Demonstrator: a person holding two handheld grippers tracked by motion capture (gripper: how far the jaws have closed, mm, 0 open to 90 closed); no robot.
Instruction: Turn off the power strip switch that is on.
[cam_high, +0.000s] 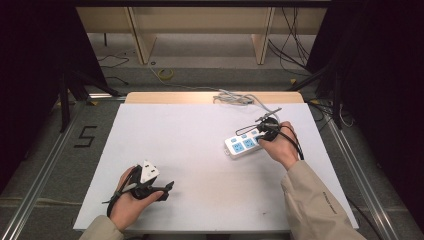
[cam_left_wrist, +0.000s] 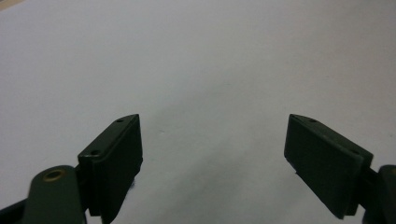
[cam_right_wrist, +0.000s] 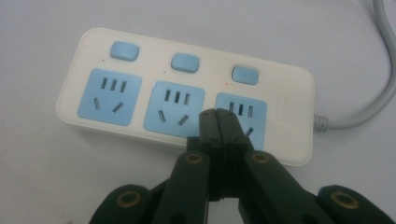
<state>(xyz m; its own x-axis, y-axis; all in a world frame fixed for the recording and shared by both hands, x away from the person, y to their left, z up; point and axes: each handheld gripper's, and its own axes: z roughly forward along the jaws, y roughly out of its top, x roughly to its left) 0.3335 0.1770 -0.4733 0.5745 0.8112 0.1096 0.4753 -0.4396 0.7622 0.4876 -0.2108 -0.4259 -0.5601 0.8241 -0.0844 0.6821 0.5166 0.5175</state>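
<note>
Right gripper (cam_right_wrist: 223, 116) is lined up over the power strip (cam_right_wrist: 187, 105), looks like it's about to poke one of the switches.

Its fingers are pressed together with nothing between them, tips hovering over the socket nearest the cord, just below that socket's blue switch (cam_right_wrist: 245, 75). My guess for the next move: nudge forward a bit and press down on the button without sliding the strip. The strip lies flat on the white surface (cam_high: 190, 145), right side, cord (cam_right_wrist: 369, 112) trailing away. Left gripper (cam_left_wrist: 212, 154) sits well apart near the front edge, fingers wide apart, holding nothing.
</note>
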